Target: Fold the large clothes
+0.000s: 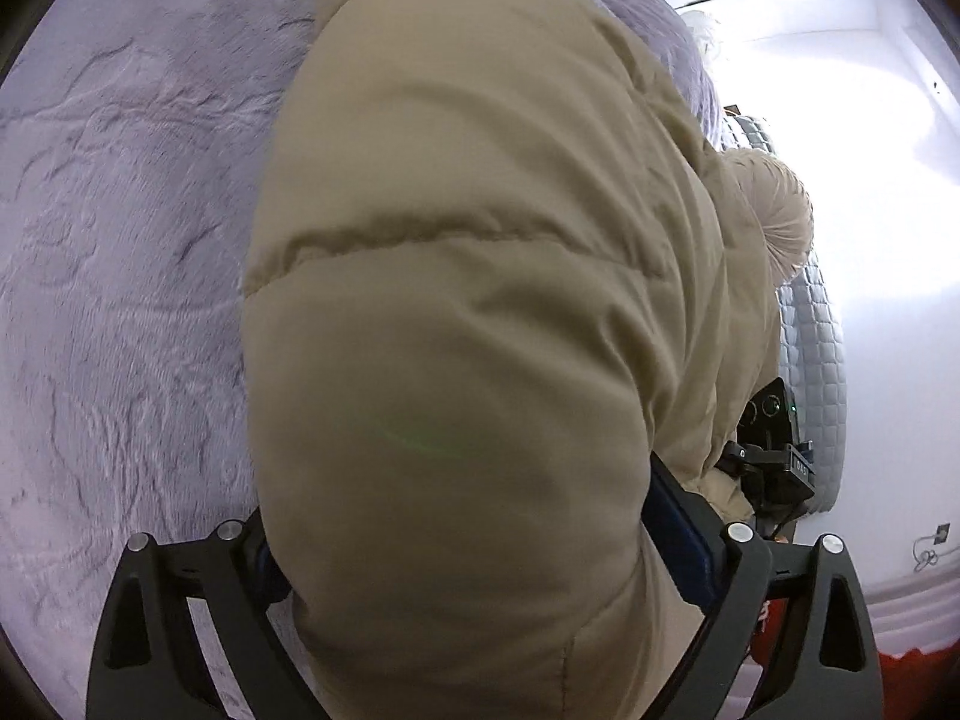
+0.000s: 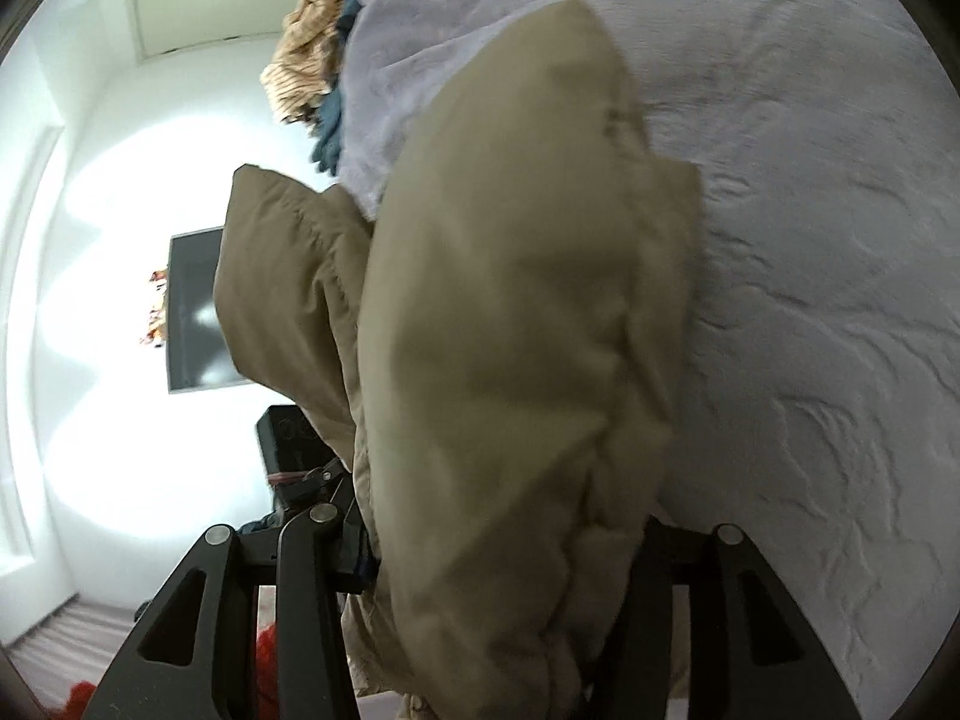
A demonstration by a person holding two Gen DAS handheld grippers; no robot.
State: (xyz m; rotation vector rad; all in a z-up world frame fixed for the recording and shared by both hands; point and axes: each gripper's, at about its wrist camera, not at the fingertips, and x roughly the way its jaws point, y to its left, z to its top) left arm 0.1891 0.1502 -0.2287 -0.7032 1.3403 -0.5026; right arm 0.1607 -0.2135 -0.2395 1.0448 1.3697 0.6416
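A beige puffer jacket (image 1: 468,300) fills the middle of the left wrist view and hangs over a lavender fleece bedspread (image 1: 120,240). My left gripper (image 1: 474,546) is shut on a thick padded part of it; the fabric bulges between the jaws. A fur-trimmed hood (image 1: 774,222) shows at the right. In the right wrist view the same jacket (image 2: 516,360) is bunched between the jaws of my right gripper (image 2: 510,540), which is shut on it. The other gripper (image 1: 768,456) shows beyond the jacket in each view.
The bedspread (image 2: 810,240) covers the bed. A tan striped and a teal garment (image 2: 318,60) lie at its far edge. A quilted grey mattress side (image 1: 816,330), white walls, a dark wall screen (image 2: 198,312) and something red on the floor (image 2: 270,654) are around.
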